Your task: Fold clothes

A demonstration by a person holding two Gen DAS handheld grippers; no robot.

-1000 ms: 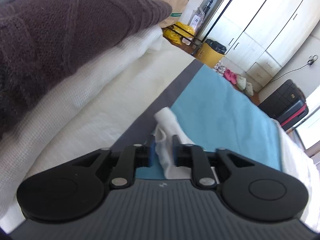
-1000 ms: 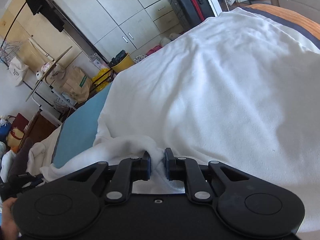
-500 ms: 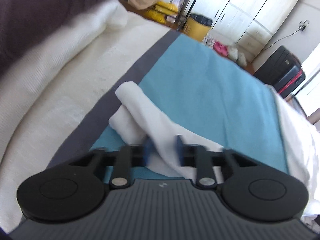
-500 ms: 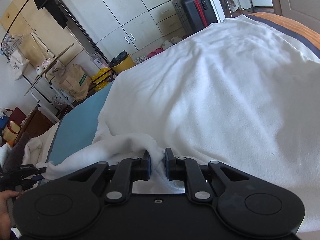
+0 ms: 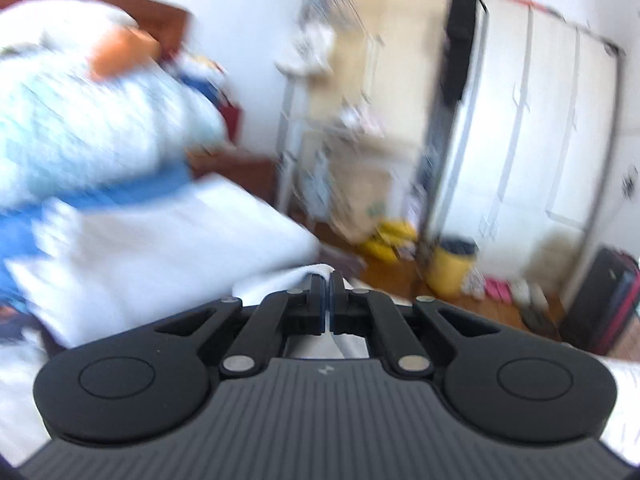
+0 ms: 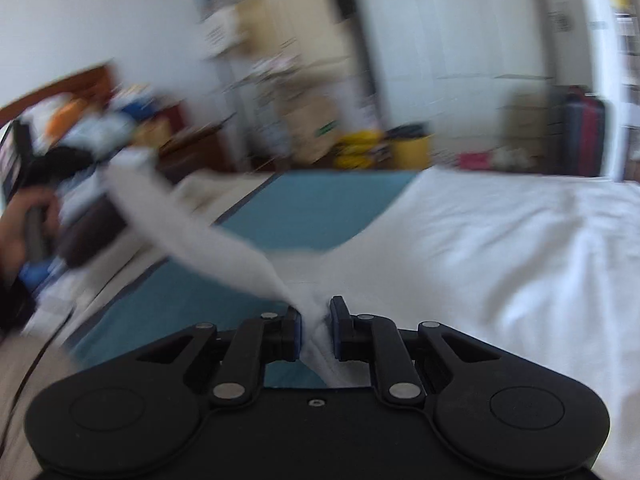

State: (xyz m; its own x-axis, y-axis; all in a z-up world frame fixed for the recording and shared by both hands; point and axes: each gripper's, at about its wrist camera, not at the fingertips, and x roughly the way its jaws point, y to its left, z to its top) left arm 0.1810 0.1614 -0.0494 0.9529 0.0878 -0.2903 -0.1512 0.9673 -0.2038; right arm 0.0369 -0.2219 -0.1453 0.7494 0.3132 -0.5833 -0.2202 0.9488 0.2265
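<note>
A large white cloth (image 6: 500, 248) lies spread over the bed. My right gripper (image 6: 315, 326) is shut on a bunched edge of it. From there a taut strip of the cloth (image 6: 180, 220) runs up and left to my left gripper (image 6: 60, 160), seen far left in a hand. In the left wrist view my left gripper (image 5: 329, 288) is shut on a thin fold of the white cloth (image 5: 280, 280), held up in the air. Both views are blurred by motion.
A teal sheet (image 6: 312, 204) covers the bed under the cloth. A pile of clothes (image 5: 92, 128) and a white folded stack (image 5: 160, 240) lie to the left. A yellow bin (image 5: 450, 268), a rack, white wardrobes (image 5: 540, 120) and a suitcase (image 5: 604, 312) stand beyond the bed.
Both grippers have risen with the white cloth, and the cameras now look level across the room. The left gripper closed tightly on the cloth. The edge between them is now stretched taut.
</note>
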